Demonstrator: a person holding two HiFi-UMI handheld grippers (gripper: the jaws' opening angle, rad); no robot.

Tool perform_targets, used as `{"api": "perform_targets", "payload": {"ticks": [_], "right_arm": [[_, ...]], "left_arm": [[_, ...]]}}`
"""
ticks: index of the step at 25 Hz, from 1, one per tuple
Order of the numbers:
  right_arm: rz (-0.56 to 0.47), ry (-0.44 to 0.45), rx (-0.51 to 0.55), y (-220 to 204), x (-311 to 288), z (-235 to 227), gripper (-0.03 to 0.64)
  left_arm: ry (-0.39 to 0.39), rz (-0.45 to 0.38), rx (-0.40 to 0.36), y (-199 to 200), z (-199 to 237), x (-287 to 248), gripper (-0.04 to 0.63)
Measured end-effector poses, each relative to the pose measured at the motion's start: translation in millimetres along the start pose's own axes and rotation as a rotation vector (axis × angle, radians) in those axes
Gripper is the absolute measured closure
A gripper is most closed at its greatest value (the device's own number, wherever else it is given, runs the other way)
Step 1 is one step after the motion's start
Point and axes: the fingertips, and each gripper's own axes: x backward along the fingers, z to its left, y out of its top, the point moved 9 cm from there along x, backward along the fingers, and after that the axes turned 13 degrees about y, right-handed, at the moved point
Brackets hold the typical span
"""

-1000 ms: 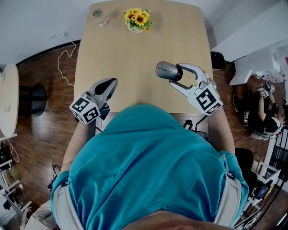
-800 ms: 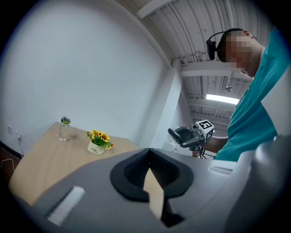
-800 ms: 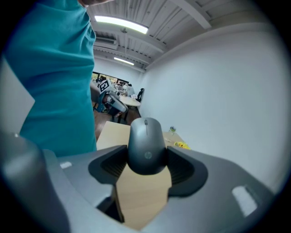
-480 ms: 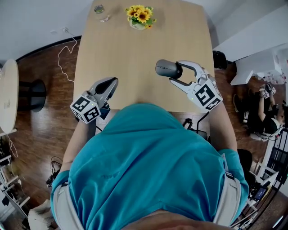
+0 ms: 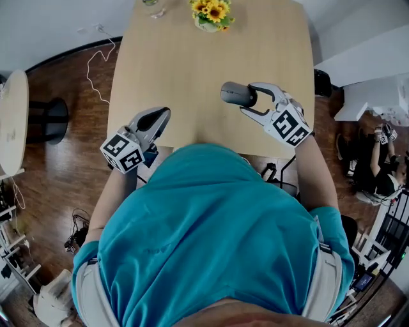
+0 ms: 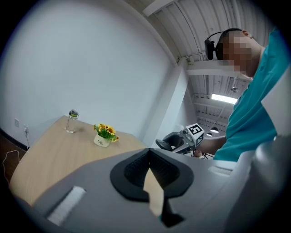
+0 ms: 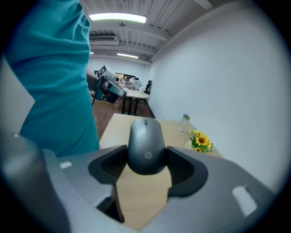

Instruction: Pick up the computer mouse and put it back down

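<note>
A grey computer mouse (image 7: 146, 144) sits clamped between the two pads of my right gripper (image 7: 146, 159), held over the wooden table (image 7: 145, 195). In the head view the same mouse (image 5: 238, 94) shows at the tip of the right gripper (image 5: 254, 102), above the table's right half. Near the table's front edge on the left, my left gripper (image 5: 157, 119) has its jaws closed together with nothing in them. The left gripper view shows those pads (image 6: 136, 169) meeting, and the right gripper with the mouse (image 6: 172, 142) off to the right.
A small pot of yellow flowers (image 5: 213, 14) and a glass bottle (image 5: 154, 7) stand at the table's far edge. A white cable (image 5: 96, 51) lies on the wooden floor at left. A round side table (image 5: 13, 131) stands further left.
My right gripper has sunk toward the table with the mouse still in its jaws. The left gripper has stayed where it was.
</note>
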Motion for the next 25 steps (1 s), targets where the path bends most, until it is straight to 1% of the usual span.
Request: {"api": "perform_targets", "payload": {"ticks": [5, 9, 15, 22, 25], "right_arm": [[0.019, 0.045, -0.021, -9, -23, -6, 0.339], [0.043, 0.081, -0.043, -24, -41, -10, 0.339], [0.105, 0.123, -0.076, -46, -75, -13, 0.339], [0.176, 0.163, -0.138, -90, -103, -14, 0.339], [0.209, 0.174, -0.155, -103, -113, -11, 0.339]], "left_arm": [[0.014, 0.009, 0.011, -1, 4, 7, 0.591], [0.026, 0.013, 0.016, -3, 6, 9, 0.591], [0.041, 0.024, 0.026, -6, 12, 16, 0.591], [0.058, 0.036, 0.028, -9, 11, 19, 0.591], [0.066, 0.044, 0.028, -11, 11, 24, 0.591]]}}
